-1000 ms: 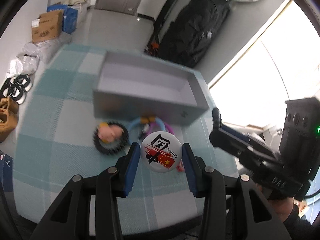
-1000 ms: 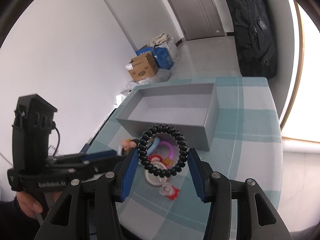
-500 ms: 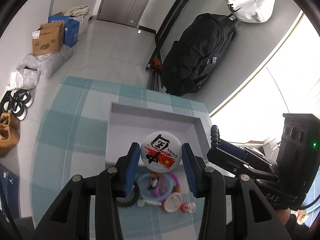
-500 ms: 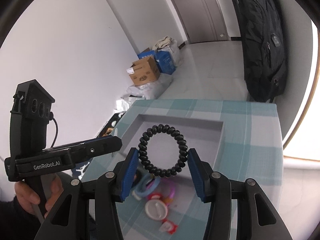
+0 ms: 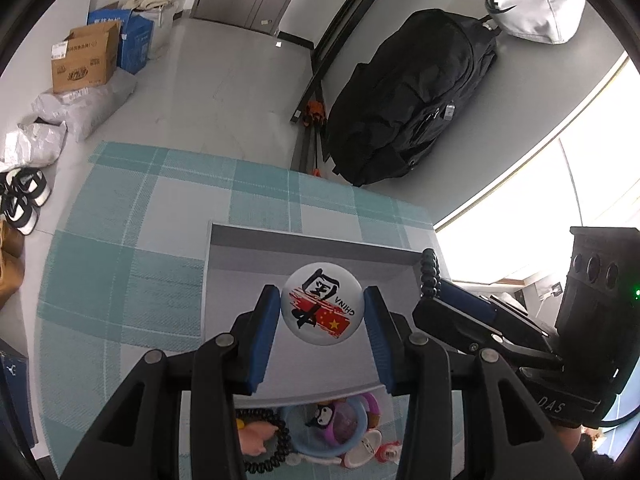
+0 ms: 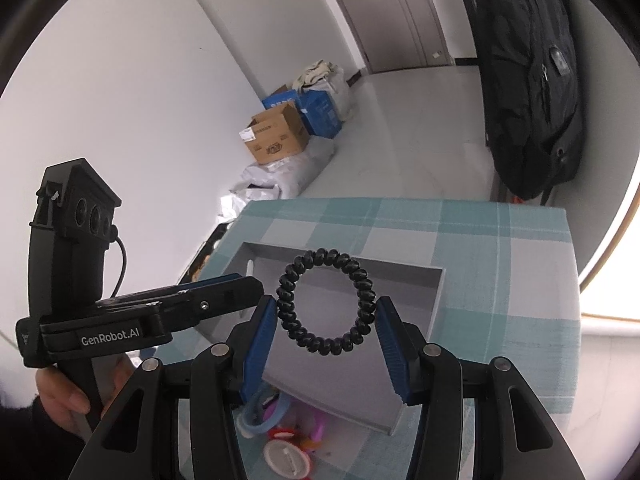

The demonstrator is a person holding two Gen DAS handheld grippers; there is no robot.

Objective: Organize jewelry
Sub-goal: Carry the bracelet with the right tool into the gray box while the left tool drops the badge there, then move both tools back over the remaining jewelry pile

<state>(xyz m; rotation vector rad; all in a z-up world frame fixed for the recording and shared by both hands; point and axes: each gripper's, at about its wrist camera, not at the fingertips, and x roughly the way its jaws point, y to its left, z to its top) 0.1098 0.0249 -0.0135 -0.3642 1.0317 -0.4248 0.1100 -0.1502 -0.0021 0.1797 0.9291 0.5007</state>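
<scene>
Seen from your left wrist, your left tool [image 5: 322,316] is clamped on a round white badge [image 5: 322,305] printed with a black character, a red flag and "CHINA", held above the open grey tray [image 5: 280,248] that sits on the teal-checked surface [image 5: 120,248]. Just below the tray's near wall lies a cluster of trinkets: a black coil band [image 5: 276,446], a blue ring [image 5: 320,432] and a purple ring [image 5: 370,402]. Your right tool shows at the right edge, a black coil hair tie [image 5: 430,276] rising from its tips; a black backpack [image 5: 404,96] stands on the floor beyond. Seen from your right wrist, your right tool [image 6: 326,322] is closed on that coil hair tie, pinched at both sides between the blue pads [image 6: 390,344] and held over the tray. Your left tool enters from the left beside it.
</scene>
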